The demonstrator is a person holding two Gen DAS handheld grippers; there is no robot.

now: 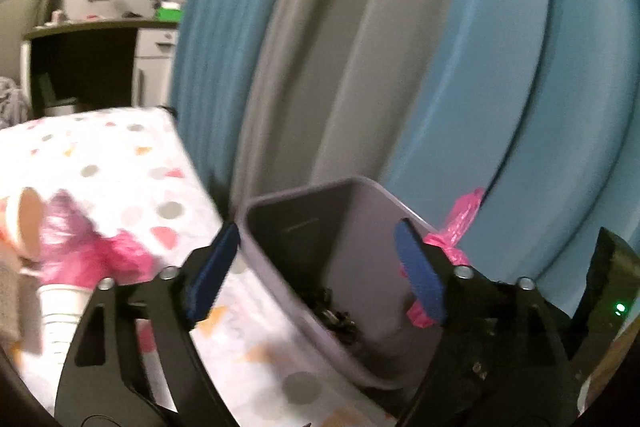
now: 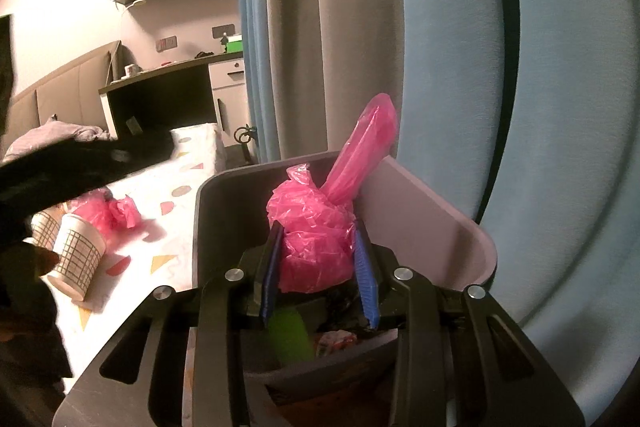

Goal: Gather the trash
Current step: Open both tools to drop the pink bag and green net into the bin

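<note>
gripper (image 2: 320,267) clamps pink bag (image 2: 316,227)

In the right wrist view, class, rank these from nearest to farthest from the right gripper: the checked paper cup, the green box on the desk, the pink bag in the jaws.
1. Pink bag: in the right gripper, over the bin.
2. Checked paper cup: left, on the bed.
3. Green box: far back, on the desk.

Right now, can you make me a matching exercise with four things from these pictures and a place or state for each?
Things:
1. left claw
2. right claw
3. checked paper cup
4. grey bin

States:
A. lying on the patterned sheet
B. shut on the pink bag
C. open, empty
D. holding dark trash

Pairs: 1-C, 2-B, 3-A, 4-D
</note>
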